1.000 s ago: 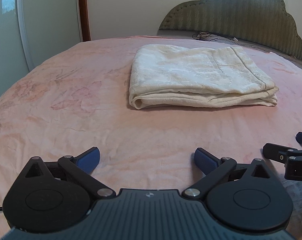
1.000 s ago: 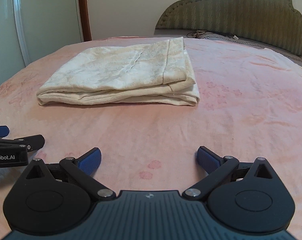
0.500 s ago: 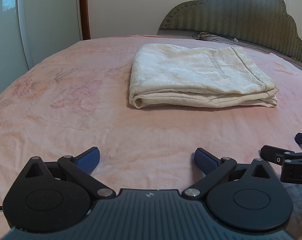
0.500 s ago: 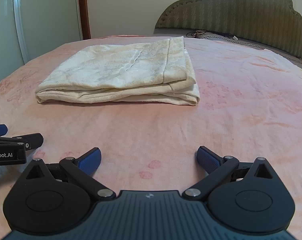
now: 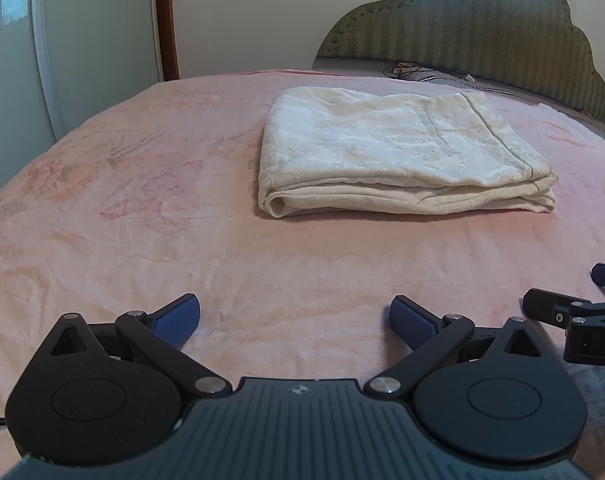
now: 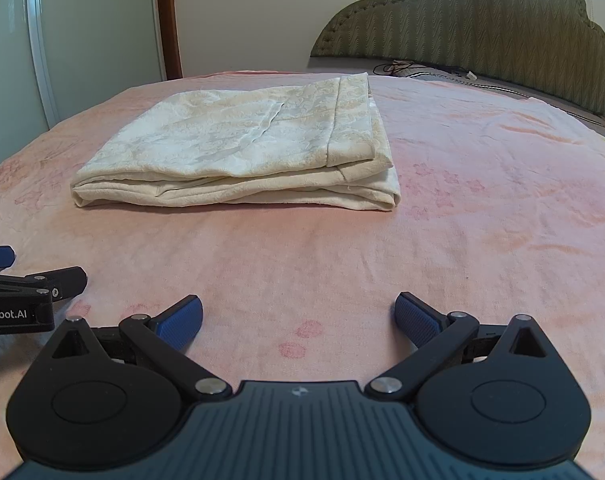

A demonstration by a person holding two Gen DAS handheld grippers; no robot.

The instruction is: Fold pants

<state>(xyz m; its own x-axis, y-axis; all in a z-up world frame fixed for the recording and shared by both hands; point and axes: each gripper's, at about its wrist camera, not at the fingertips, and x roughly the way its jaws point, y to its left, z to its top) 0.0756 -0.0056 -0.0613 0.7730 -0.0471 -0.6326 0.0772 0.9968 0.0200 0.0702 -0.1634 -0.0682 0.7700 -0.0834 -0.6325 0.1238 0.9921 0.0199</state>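
The left gripper [image 5: 294, 318] has its jaws spread wide, the blue pads [image 5: 178, 318] far apart with only pink bedspread [image 5: 122, 208] between them; it holds nothing and sits low over the near part of the bed, well short of the cloth. Just to its right, the right gripper [image 6: 298, 320] is spread equally wide, also empty, its blue fingertips [image 6: 416, 320] apart over bare bedspread. Each gripper shows at the edge of the other's view, so the two are side by side and apart. Beyond both, in the middle of the bed, lie the cream pants [image 5: 398, 160], folded into a flat, roughly rectangular bundle of several layers. The stacked edges face the grippers, with a rounded fold at the left corner and a stitched hem running along the right side of the top layer. The fabric has a faint woven pattern and a few soft creases. A wardrobe door [image 5: 6, 92] stands at far left, and a scalloped olive headboard [image 6: 482, 24] rises behind the bed on the right.
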